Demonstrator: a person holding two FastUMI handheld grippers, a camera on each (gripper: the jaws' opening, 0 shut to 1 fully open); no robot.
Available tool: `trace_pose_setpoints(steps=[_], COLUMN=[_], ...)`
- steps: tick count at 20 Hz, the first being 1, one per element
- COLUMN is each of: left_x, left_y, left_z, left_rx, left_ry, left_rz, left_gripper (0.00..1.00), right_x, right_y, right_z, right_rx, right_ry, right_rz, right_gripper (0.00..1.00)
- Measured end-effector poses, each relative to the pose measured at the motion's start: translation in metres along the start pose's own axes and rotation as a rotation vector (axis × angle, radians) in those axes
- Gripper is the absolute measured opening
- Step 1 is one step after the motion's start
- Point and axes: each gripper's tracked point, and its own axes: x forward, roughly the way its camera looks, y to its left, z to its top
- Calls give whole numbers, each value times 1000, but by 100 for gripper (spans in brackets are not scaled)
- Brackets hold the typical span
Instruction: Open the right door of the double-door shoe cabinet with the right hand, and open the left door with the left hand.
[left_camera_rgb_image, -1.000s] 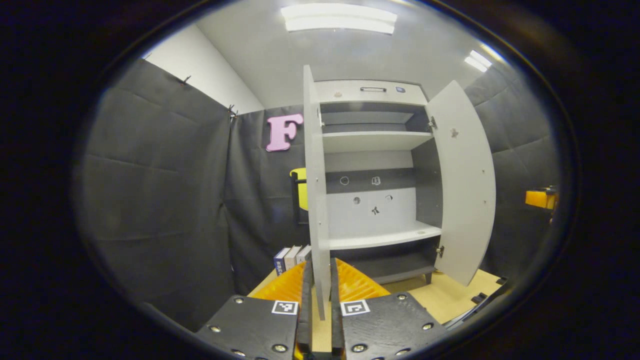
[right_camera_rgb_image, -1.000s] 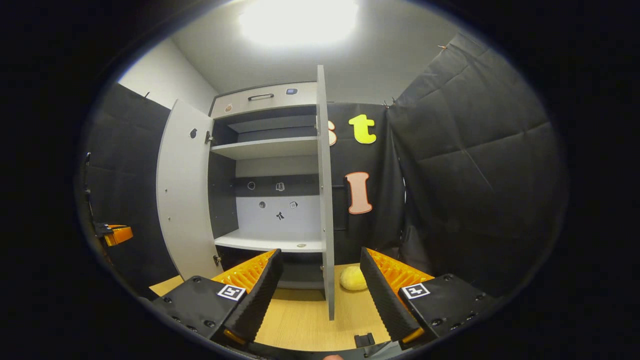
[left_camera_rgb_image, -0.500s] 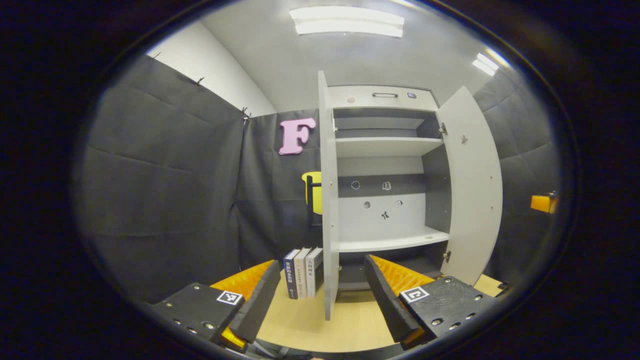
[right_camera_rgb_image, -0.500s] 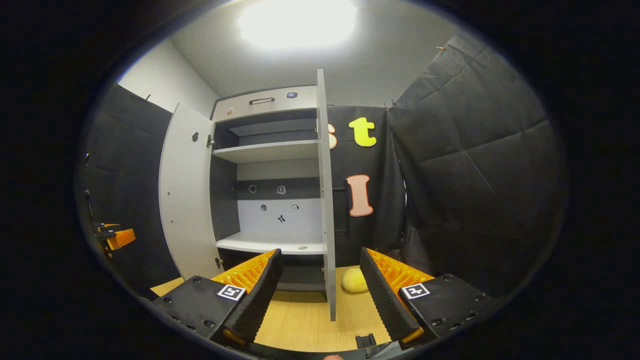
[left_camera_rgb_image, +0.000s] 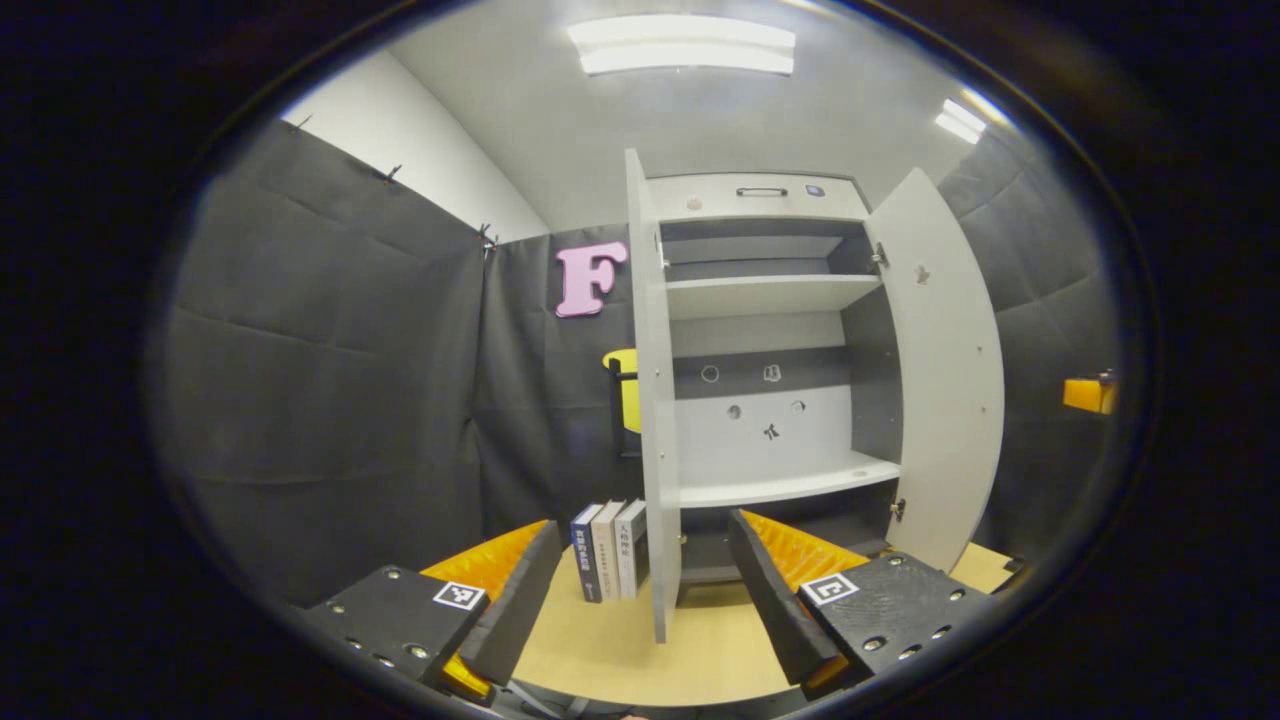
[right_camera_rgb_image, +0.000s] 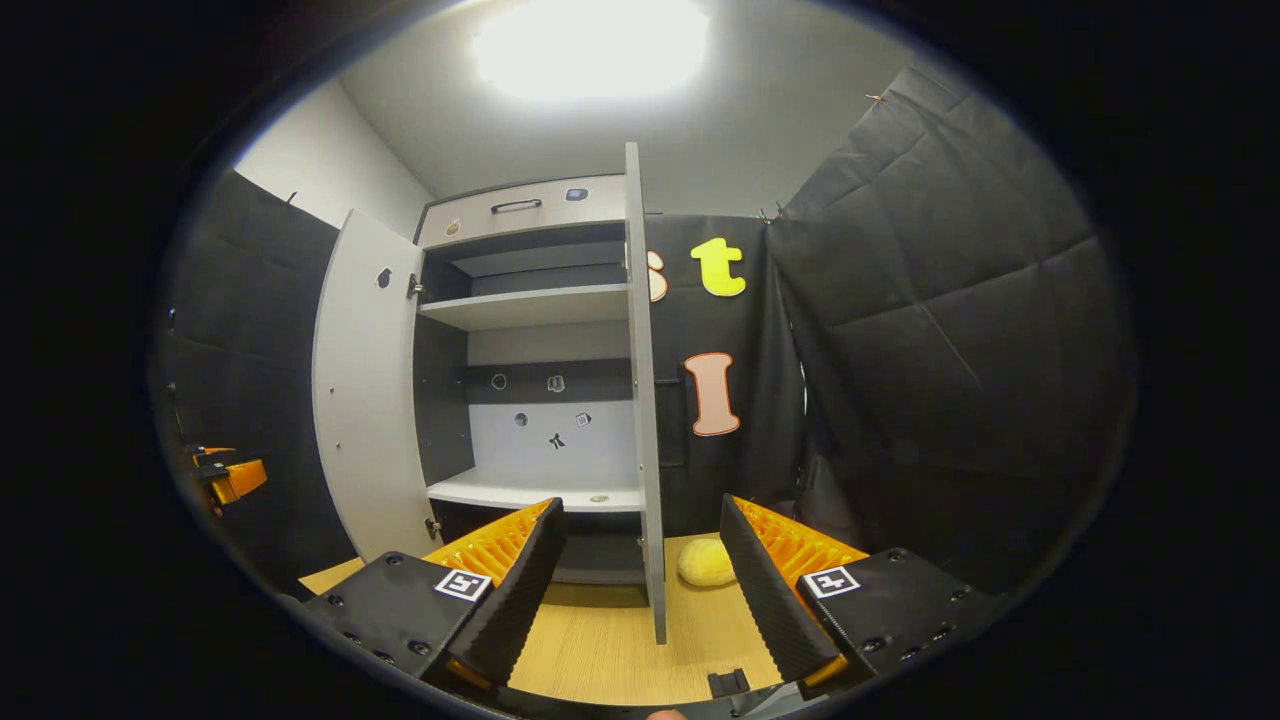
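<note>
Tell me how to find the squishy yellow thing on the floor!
Look at the tall grey shoe cabinet with both doors swung open. Go down its right door to the light wooden floor. Just right of that door's bottom edge sits a small round pale yellow lump, the only soft, rounded thing there; the books stand by the other door.

In the left gripper view the left door (left_camera_rgb_image: 652, 400) stands edge-on and hides part of the books (left_camera_rgb_image: 606, 550) and of a yellow thing (left_camera_rgb_image: 627, 388) behind it. The small marks (left_camera_rgb_image: 752, 405) on the cabinet's back panel are too small to tell. In the right gripper view the other tool (right_camera_rgb_image: 228, 478) is cut off at the edge.
</note>
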Motion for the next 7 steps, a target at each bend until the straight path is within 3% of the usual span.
trace_pose_setpoints(steps=[2, 3, 7], left_x=[1, 1, 7], left_y=[-1, -2, -3], left_z=[2, 3, 5], left_rx=[6, 8, 17], left_ry=[-5, -8, -15], left_rz=[1, 0, 0], left_gripper=[100, 100, 98], right_x=[1, 2, 6], right_y=[-2, -2, -5], right_z=[0, 1, 2], right_rx=[1, 1, -2], right_ry=[-1, -2, -4], right_rz=[-3, -5, -11], right_gripper=[92, 97, 97])
